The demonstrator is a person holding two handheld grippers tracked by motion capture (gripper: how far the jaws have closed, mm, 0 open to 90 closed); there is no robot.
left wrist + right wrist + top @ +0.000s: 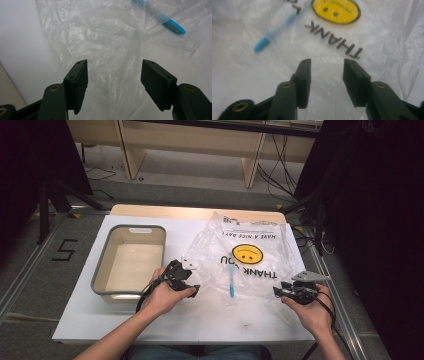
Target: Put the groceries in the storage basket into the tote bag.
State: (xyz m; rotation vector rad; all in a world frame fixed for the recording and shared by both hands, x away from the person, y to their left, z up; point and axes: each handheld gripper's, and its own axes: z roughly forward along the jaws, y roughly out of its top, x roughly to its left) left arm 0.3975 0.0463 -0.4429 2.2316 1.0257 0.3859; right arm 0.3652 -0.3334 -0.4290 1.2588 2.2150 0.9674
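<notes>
A clear plastic bag (250,265) printed with a yellow smiley and "THANK YOU" lies crumpled on the white table (200,320). A slim blue toothbrush-like stick (231,282) lies at the bag's near middle, seemingly under the film. My left gripper (192,280) is at the bag's left edge. Its jaws stand wide apart over wrinkled film (110,45), not pressing it, with the blue stick (172,25) farther off. My right gripper (277,291) is at the bag's near right corner. It is open over the printed film (374,30), and the blue stick (265,42) lies ahead to its left.
A grey-rimmed empty tub (132,228) stands on the table's left half, just beyond my left hand. Bare white tabletop runs along the near edge. Wooden furniture legs and cables sit on the floor beyond the table.
</notes>
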